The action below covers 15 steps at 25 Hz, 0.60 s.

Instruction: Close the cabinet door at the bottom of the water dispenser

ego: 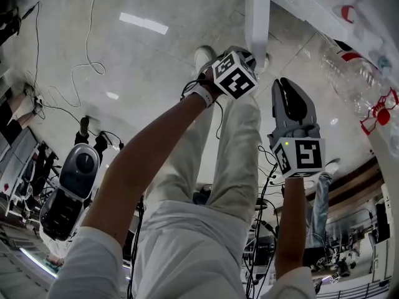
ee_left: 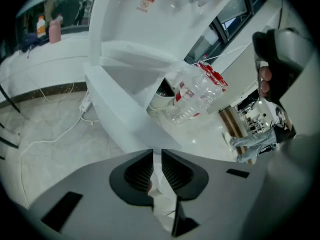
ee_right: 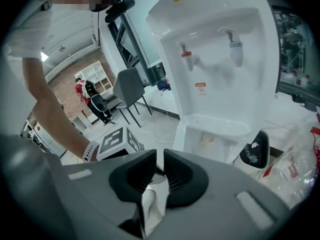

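The white water dispenser (ee_right: 220, 59) stands ahead with its red and blue taps, and its bottom cabinet (ee_right: 215, 143) is open. Its white door (ego: 257, 18) juts out towards me. In the left gripper view the door (ee_left: 125, 119) is a slab just beyond the jaws. My left gripper (ego: 235, 60) is close beside the door's lower edge, jaws all but together with nothing between them (ee_left: 157, 168). My right gripper (ego: 292, 97) hangs to the right of the door, apart from it. Its jaws (ee_right: 160, 171) show a narrow gap and hold nothing.
Clear plastic bottles with red labels (ee_left: 196, 95) lie beside the dispenser. A small dark bin (ee_right: 254, 153) stands at its right. My legs (ego: 218, 167) fill the middle of the head view. Cables (ego: 81, 67) trail over the tiled floor at left, and a grey chair (ee_right: 129, 89) stands further off.
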Each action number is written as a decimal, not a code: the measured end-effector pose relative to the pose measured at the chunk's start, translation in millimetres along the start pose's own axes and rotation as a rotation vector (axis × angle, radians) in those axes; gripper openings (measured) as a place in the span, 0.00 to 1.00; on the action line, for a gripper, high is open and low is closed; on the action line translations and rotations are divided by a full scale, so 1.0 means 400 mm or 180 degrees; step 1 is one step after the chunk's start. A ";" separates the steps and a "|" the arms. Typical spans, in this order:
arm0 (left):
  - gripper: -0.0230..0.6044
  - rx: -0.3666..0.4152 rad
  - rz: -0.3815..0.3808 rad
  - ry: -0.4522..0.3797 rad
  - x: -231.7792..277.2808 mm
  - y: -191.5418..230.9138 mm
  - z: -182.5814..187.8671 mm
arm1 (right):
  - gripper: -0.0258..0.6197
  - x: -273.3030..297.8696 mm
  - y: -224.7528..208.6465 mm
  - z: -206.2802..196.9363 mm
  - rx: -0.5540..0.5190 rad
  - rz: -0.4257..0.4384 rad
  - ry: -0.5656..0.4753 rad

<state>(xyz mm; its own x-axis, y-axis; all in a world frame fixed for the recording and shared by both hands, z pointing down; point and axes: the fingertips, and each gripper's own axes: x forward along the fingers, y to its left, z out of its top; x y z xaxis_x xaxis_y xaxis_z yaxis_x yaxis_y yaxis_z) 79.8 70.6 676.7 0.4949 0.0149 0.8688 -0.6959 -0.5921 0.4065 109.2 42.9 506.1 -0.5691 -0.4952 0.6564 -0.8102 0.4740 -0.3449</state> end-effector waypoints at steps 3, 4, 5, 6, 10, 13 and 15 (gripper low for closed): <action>0.11 0.0123 0.0123 -0.0144 0.001 0.021 0.052 | 0.12 -0.008 -0.013 -0.011 0.0017 -0.0039 0.0005; 0.11 0.0139 0.0127 -0.0172 0.000 0.027 0.072 | 0.12 -0.010 -0.016 -0.014 0.0010 -0.0044 0.0009; 0.11 0.0155 0.0130 -0.0195 0.000 0.033 0.091 | 0.12 -0.011 -0.018 -0.017 -0.0002 -0.0046 0.0014; 0.11 0.0171 0.0135 -0.0212 0.000 0.038 0.108 | 0.12 -0.013 -0.019 -0.020 -0.0010 -0.0048 0.0019; 0.11 0.0244 0.0156 -0.0249 -0.003 0.054 0.155 | 0.12 -0.016 -0.021 -0.030 -0.0009 -0.0063 0.0022; 0.11 0.0279 0.0222 -0.0308 -0.015 0.068 0.171 | 0.15 -0.014 -0.027 -0.036 0.0030 -0.0075 0.0023; 0.09 0.0262 0.0274 -0.0357 -0.027 0.077 0.172 | 0.17 -0.013 -0.032 -0.044 0.0046 -0.0087 0.0032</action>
<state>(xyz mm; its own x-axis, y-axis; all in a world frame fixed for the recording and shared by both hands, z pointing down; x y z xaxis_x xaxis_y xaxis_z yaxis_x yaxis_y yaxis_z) 89.1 -3.3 660.3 0.4935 -0.1260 0.8606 -0.6954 -0.6514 0.3034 124.9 52.2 519.0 -0.5452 -0.5005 0.6725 -0.8275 0.4497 -0.3363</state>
